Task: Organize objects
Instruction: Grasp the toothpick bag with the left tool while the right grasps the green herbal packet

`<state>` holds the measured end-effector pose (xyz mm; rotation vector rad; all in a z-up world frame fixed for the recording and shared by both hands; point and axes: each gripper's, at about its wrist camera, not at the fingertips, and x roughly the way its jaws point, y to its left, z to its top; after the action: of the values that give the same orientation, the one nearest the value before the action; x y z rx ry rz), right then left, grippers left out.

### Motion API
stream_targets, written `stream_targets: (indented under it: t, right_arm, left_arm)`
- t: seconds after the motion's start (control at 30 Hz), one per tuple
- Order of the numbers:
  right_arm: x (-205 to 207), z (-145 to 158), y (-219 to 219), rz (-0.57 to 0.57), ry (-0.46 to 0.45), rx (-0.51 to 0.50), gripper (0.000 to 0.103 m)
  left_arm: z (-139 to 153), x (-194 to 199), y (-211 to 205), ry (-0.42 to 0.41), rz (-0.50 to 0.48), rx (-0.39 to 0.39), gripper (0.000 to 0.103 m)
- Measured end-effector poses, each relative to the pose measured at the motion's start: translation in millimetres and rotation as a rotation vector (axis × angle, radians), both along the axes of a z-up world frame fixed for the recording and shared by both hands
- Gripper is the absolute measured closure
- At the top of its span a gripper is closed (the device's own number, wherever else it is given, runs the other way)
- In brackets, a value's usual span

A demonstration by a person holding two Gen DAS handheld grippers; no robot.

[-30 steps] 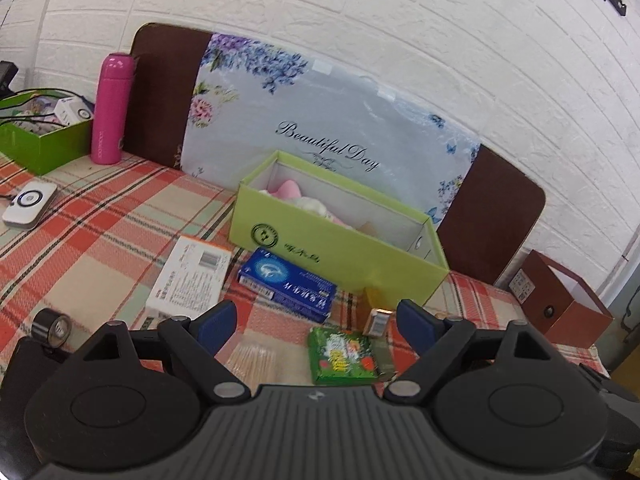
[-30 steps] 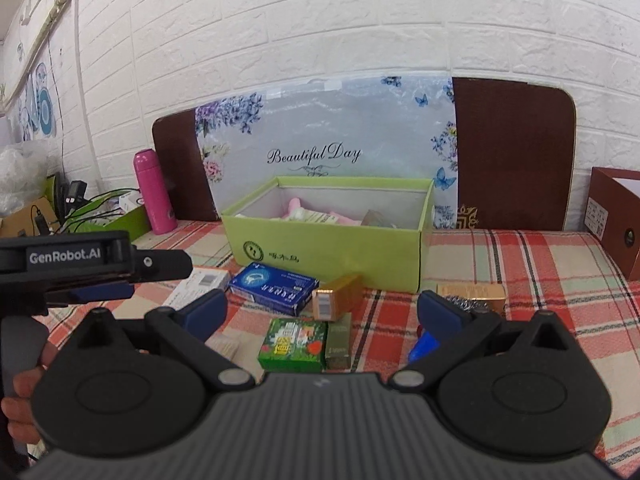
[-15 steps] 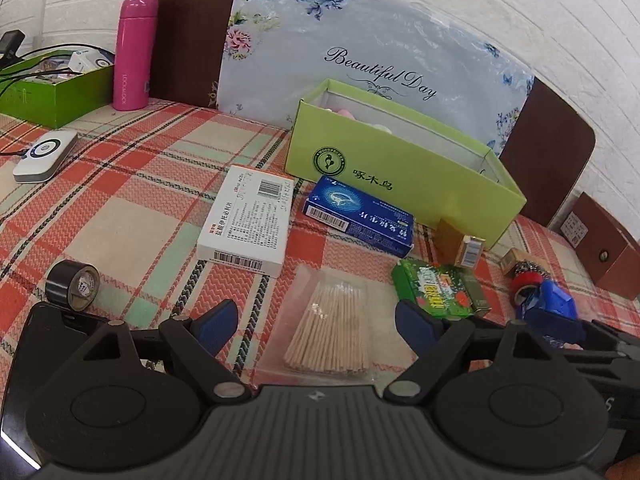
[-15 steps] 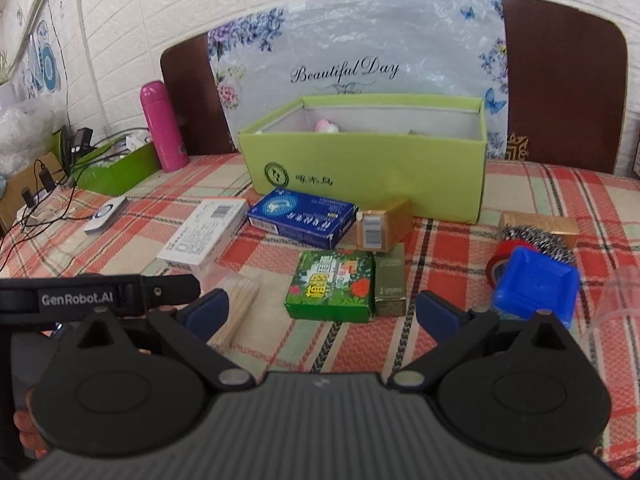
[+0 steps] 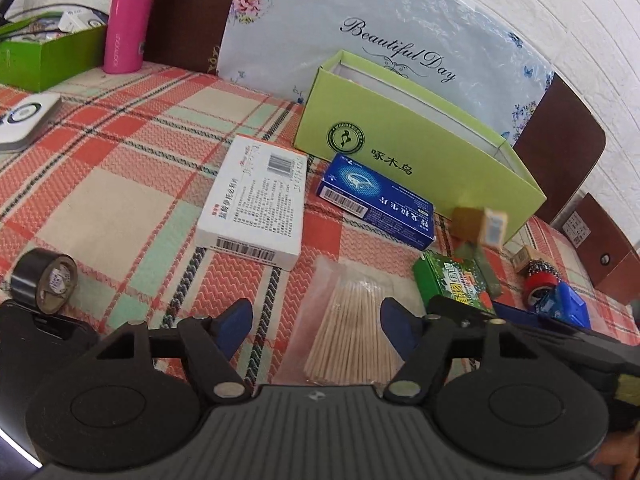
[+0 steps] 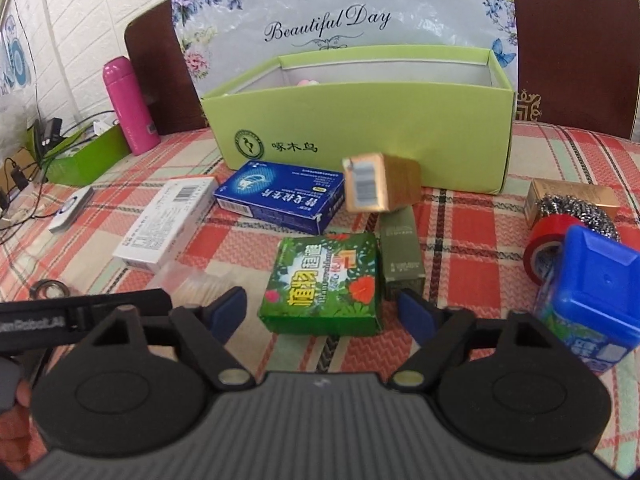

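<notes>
Green box (image 6: 322, 286) lying flat on plaid cloth (image 6: 460, 216), between closing, not yet touching pads of right gripper (image 6: 322, 312). Toothpick bag (image 5: 354, 330) likewise between closing left gripper (image 5: 316, 318), still ungripped. Risk: slippery bag sliding out, sticks spilling; olive box (image 6: 400, 258) nudged. Beyond, lime bin (image 6: 368, 136) awaiting.

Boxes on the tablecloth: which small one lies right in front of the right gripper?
The green leaf-patterned box with a red flower, straight ahead of the right gripper. The blue box and white box lie farther back, leftward.
</notes>
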<state>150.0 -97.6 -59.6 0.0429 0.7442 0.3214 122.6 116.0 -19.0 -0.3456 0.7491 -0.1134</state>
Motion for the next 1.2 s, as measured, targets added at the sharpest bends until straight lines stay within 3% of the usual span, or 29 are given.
stream_targets:
  t: [0.17,0.4,0.47,0.53,0.6,0.67,0.77,0.87,0.9,1.0,1.03,1.1,1.13,1.2]
  right_arm:
    - [-10.2,-0.7,-4.7,0.044,-0.032,-0.038,0.042]
    - [-38.2,2.8,-31.6,0.021,-0.006,-0.017,0.042]
    - [-46.7,3.8,-37.9,0.022,0.004,-0.008,0.042]
    - [-52.8,4.4,-41.4,0.032,0.013,-0.002,0.042]
    - [-56.9,5.8,-41.8,0.037,0.011,-0.006,0.04]
    - [-58.9,7.3,-40.4,0.036,0.004,-0.014,0.04]
    - [-60.7,7.8,-37.1,0.04,-0.003,-0.029,0.038]
    - [-59.8,8.0,-34.2,0.03,-0.006,-0.049,0.032]
    - [-59.4,8.2,-33.6,0.026,-0.008,-0.057,0.031]
    - [-57.7,7.4,-32.7,0.016,-0.02,-0.07,0.031]
    - [-56.7,6.5,-32.7,0.01,-0.02,-0.075,0.031]
    - [-54.7,3.9,-33.3,0.007,-0.013,-0.071,0.035]
    - [-53.8,2.6,-33.8,0.006,-0.009,-0.068,0.042]
    - [-54.6,2.1,-32.7,0.007,-0.015,-0.072,0.043]
  left_arm:
    - [-1.4,6.0,-12.0,-0.024,-0.041,0.031,0.022]
    - [-7.5,14.9,-36.2,-0.071,-0.093,0.155,0.019]
    - [-8.5,14.3,-41.4,-0.078,-0.108,0.198,0.03]
    - [-7.2,12.3,-45.5,-0.087,-0.139,0.256,0.06]
    - [-5.3,9.3,-43.9,-0.079,-0.173,0.234,0.076]
    - [-2.9,5.1,-39.1,-0.053,-0.197,0.159,0.079]
    - [-2.7,-5.9,-37.2,-0.027,-0.215,0.071,0.079]
    - [-2.3,-15.8,-42.8,-0.03,-0.183,0.115,0.075]
    - [-1.6,-17.2,-43.0,-0.03,-0.172,0.122,0.07]
    - [1.4,-19.6,-42.5,-0.024,-0.129,0.126,0.037]
    - [2.4,-19.9,-41.7,-0.026,-0.113,0.132,0.035]
    - [3.4,-19.8,-40.7,-0.021,-0.13,0.126,0.043]
    - [3.2,-19.9,-40.3,-0.016,-0.152,0.106,0.057]
    - [1.7,-20.3,-41.1,-0.006,-0.163,0.094,0.06]
